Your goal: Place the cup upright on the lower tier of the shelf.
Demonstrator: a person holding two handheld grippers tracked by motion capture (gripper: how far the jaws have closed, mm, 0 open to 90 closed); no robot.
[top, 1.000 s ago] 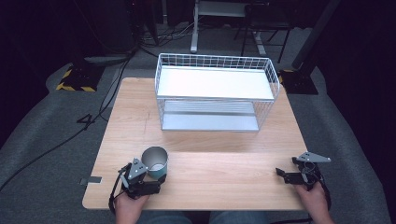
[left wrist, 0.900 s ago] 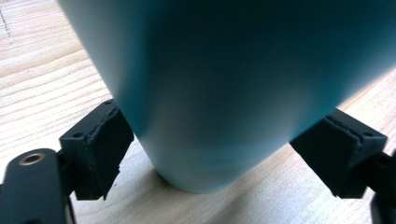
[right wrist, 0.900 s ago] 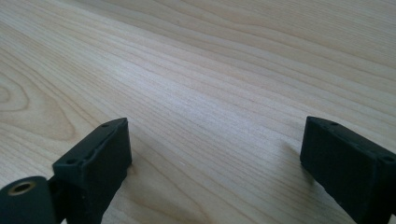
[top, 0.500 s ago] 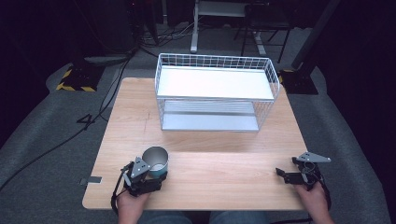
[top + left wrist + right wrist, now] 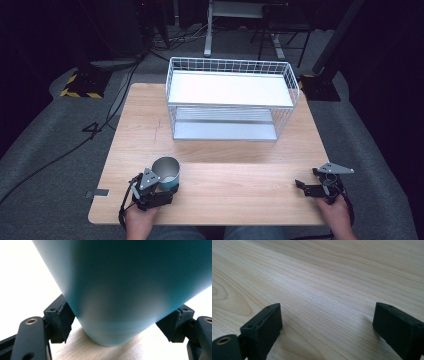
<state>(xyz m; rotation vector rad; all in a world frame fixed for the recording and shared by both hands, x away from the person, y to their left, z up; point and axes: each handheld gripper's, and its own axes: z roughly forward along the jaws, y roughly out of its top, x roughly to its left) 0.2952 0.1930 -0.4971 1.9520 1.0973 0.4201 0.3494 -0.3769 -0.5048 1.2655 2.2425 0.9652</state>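
Teal tumbler (image 5: pixel 167 173) at lower left sits clamped low in the left gripper (image 5: pixel 159 192), so lift it straight up, while the right gripper (image 5: pixel 306 188) idles open.

One teal cup with a metal inside (image 5: pixel 166 172), one white two-tier wire rack (image 5: pixel 230 100), one light wooden tabletop (image 5: pixel 240 170), and two black hand-held grippers: left (image 5: pixel 159 192), right (image 5: pixel 304 187).
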